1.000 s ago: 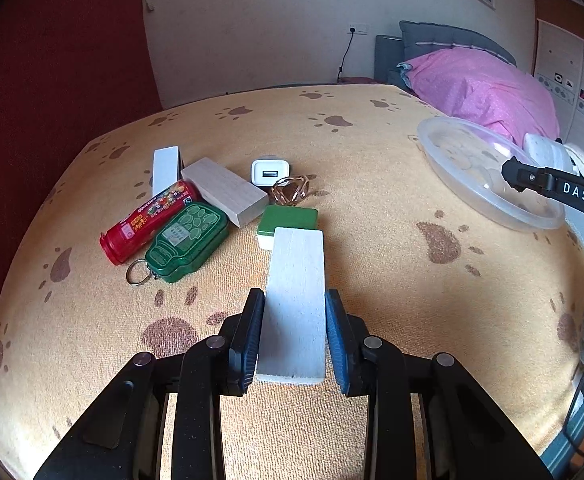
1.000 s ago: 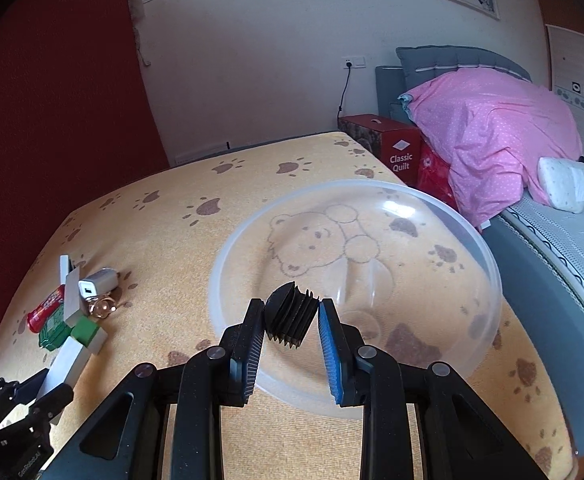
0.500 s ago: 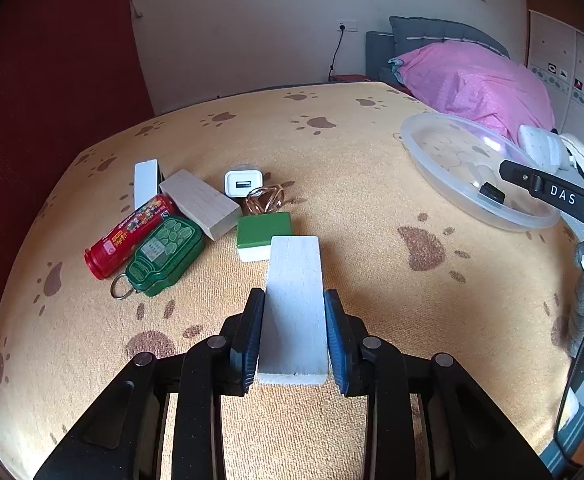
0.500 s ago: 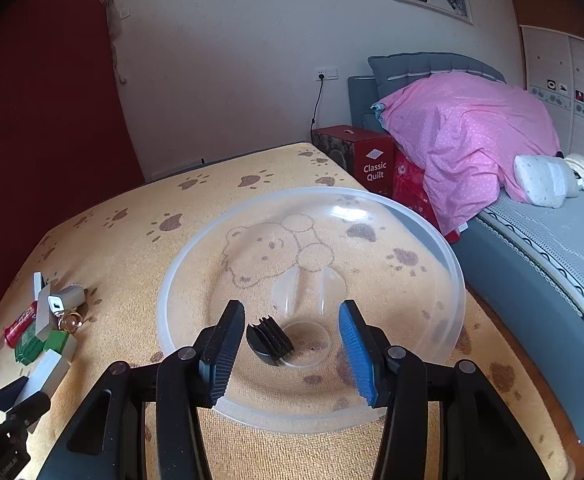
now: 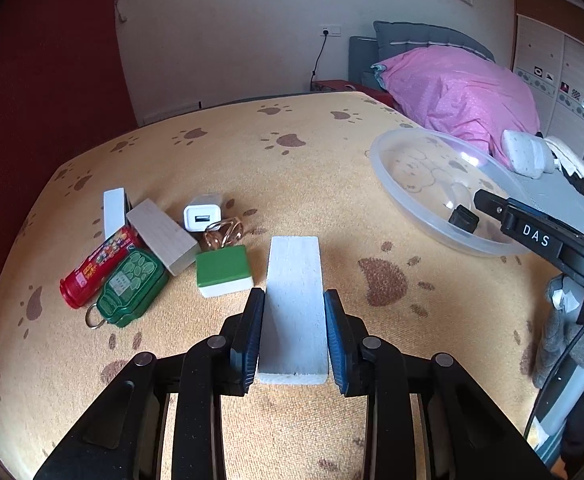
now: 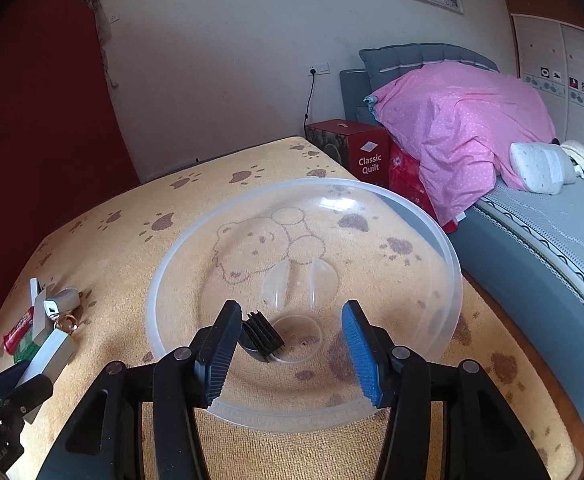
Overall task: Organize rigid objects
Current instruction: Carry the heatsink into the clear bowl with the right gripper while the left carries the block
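My left gripper (image 5: 293, 334) is shut on a white block (image 5: 295, 304) and holds it above the paw-print cloth. The block also shows in the right wrist view (image 6: 50, 356). My right gripper (image 6: 290, 340) is open over the clear plastic bowl (image 6: 443, 256). A small black ribbed part (image 6: 263, 334) lies in the bowl beside my left finger; it shows in the left wrist view (image 5: 463, 218) too. The bowl (image 5: 387, 184) sits at the right of the cloth.
A cluster lies left of the block: green tile (image 5: 222, 270), wooden block (image 5: 162, 236), white charger (image 5: 202, 214), copper ring (image 5: 222, 234), red tube (image 5: 96, 268), green tin (image 5: 132, 286), white slab (image 5: 114, 210). A bed with pink duvet (image 6: 463, 120) stands right.
My right gripper opened wide and let go of the black part, which now lies in the bowl. My left gripper, still holding the white block, shifted right toward the bowl.
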Demonstrator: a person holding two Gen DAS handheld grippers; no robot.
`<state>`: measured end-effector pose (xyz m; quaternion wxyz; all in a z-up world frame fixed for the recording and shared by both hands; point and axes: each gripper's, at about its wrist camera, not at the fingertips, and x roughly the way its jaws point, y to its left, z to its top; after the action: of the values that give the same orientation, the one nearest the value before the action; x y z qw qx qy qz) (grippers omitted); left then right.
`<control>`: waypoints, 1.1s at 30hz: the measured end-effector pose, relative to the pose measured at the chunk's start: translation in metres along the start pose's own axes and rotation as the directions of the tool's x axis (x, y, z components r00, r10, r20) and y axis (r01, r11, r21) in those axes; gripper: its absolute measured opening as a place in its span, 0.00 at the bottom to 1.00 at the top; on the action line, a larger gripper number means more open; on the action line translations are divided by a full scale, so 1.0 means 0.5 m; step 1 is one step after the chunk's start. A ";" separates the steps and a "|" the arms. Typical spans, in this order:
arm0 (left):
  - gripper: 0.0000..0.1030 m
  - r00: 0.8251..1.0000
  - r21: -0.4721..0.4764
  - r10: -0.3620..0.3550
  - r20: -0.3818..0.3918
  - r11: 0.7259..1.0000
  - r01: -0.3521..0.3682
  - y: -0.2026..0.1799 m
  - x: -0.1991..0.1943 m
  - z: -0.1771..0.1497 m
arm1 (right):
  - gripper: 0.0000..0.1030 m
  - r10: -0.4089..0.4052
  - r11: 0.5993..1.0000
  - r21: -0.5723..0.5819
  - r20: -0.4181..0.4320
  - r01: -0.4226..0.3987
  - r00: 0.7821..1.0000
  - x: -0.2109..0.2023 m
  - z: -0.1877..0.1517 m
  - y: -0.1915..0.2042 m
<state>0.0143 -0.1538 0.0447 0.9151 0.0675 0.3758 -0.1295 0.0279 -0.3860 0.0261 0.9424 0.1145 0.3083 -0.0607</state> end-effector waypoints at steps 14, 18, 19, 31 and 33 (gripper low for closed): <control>0.29 0.993 0.070 -0.094 0.065 0.994 0.089 -0.094 0.025 0.111 | 0.56 -0.031 0.999 0.043 -0.018 0.031 0.999 0.007 -0.001 -0.015; 0.29 0.990 0.078 -0.124 0.067 0.990 0.119 -0.116 0.039 0.135 | 0.56 -0.036 0.998 0.055 -0.012 0.036 0.999 0.006 -0.001 -0.018; 0.29 0.989 0.079 -0.130 0.066 0.989 0.125 -0.121 0.044 0.140 | 0.56 -0.036 0.997 0.061 -0.010 0.036 0.999 0.006 -0.001 -0.020; 0.29 0.986 0.100 -0.155 0.052 0.984 0.150 -0.165 0.087 0.173 | 0.56 -0.030 0.995 0.092 -0.001 0.029 1.000 0.008 0.001 -0.030; 0.29 0.987 0.100 -0.153 0.051 0.984 0.148 -0.168 0.092 0.176 | 0.56 -0.029 0.995 0.095 0.000 0.028 1.000 0.007 0.000 -0.032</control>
<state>0.0806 -0.2624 0.0725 0.9090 0.0789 0.3463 -0.2182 0.0281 -0.4015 0.0212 0.9352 0.1547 0.3058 -0.0889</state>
